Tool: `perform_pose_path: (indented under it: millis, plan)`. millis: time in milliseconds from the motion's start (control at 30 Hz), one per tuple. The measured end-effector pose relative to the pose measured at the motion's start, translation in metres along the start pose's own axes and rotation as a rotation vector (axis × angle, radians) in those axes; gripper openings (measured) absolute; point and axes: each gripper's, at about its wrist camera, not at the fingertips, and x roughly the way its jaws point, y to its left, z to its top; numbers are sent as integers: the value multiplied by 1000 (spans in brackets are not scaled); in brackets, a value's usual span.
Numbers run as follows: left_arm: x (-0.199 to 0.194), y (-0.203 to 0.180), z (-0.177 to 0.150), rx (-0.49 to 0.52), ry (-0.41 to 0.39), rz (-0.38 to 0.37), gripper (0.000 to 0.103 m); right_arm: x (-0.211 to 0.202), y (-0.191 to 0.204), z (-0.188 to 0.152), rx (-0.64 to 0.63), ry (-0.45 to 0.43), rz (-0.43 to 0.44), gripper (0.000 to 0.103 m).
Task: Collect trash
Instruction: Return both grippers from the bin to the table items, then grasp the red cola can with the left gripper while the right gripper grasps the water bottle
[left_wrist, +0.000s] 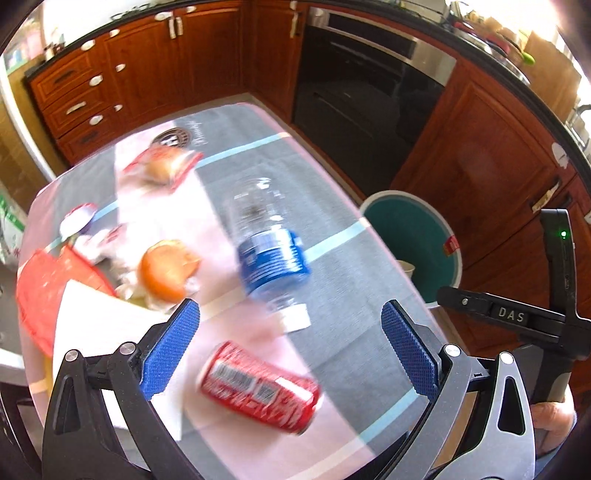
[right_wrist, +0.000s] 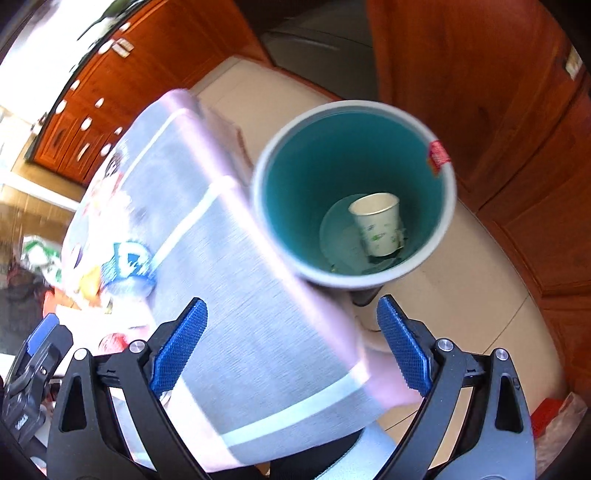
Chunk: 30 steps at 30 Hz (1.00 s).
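Both hand-held grippers wide open, nothing held: left hand-held gripper (left_wrist: 290, 347) over the red can (left_wrist: 260, 387) on the worktop (left_wrist: 332, 206), right hand-held gripper (right_wrist: 291, 343) facing the bin (right_wrist: 291, 177) with a paper cup (right_wrist: 378, 223) inside.

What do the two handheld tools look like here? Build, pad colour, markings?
Both match: the left tool and right tool each have black triangular cut-out linkage arms with silver round pivot bolts and blue, cross-hatch textured pads. In the left wrist view, the right tool's black body carries a "DAS" label and a lit green LED. No cables or sleeves are visible.
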Motion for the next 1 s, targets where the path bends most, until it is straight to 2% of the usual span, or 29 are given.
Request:
perform_pose_path:
  millis: [167, 300, 467, 700, 800, 1000]
  plan:
    - [-12, 40, -23, -72, 3, 20, 99, -2, 38, -17, -75, 13, 6, 89]
    - [-5, 59, -44, -156, 50, -9, 99, -2, 58, -30, -99, 15, 13, 89]
    - [11, 62, -67, -221, 111, -13, 99, -1, 66, -39, -90, 22, 9, 89]
    - [34, 55, -69, -324, 156, -33, 99, 2, 58, -42, -79, 42, 6, 89]
    - [40, 45, -63, -315, 154, -23, 99, 2, 52, -39, -69, 43, 5, 89]
    - [50, 33, -62, -238, 154, 44, 99, 3, 47, -32, -57, 41, 2, 89]
